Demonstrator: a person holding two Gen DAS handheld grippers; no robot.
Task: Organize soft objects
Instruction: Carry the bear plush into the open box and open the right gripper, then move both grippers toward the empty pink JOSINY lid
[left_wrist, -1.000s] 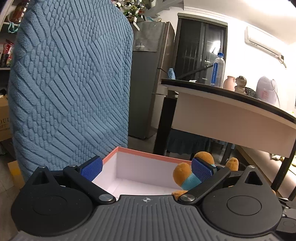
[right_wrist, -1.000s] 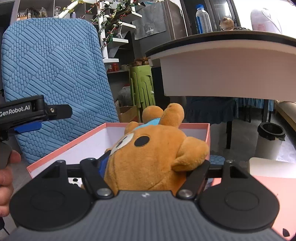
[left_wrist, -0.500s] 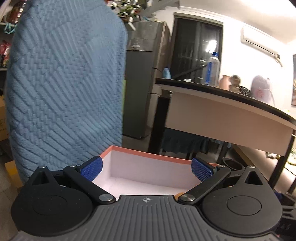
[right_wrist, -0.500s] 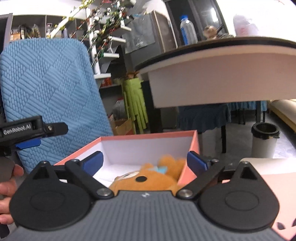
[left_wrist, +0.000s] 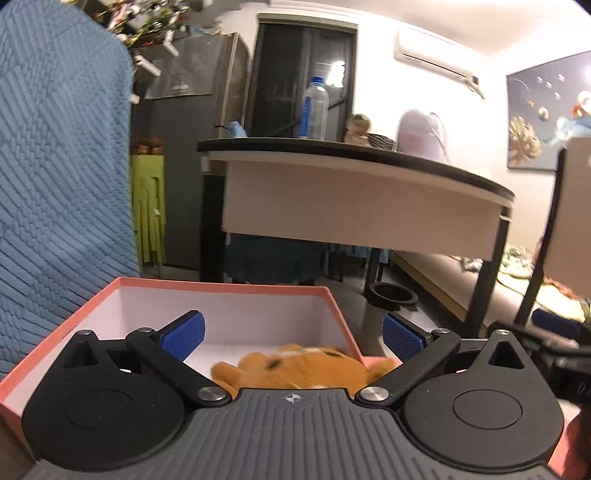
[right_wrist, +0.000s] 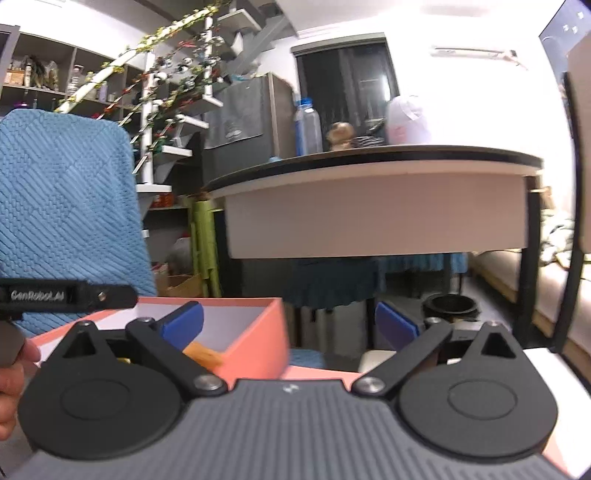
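Blue cushion (left_wrist: 55, 184): large, knitted, ribbed in diagonal panels; cut off at the left edge of both views.

Desk (right_wrist: 369, 206): curved dark top, pale apron, black legs; stands behind the box. A clear water bottle (left_wrist: 314, 109) stands on it; other items there are blurred.

Box (left_wrist: 221, 288): pink card outside, white inside, open-topped. The left wrist view looks down into it; the right wrist view shows mainly its outer corner wall (right_wrist: 255, 339).

Left gripper (left_wrist: 291, 334): black linkage arms, blue textured pads; jaws spread wide, holding nothing, above the box. Its side, lettered but smeared, enters the right wrist view at left, with part of a hand (right_wrist: 11, 376) behind.

Right gripper (right_wrist: 288, 321): same build; jaws spread wide, empty, straddling the box corner.

Plush toy (left_wrist: 295, 369): orange, fuzzy, lying inside the box near its right wall; motion-blurred, lower part hidden by the gripper body. The right wrist view shows only an orange sliver (right_wrist: 203, 354).
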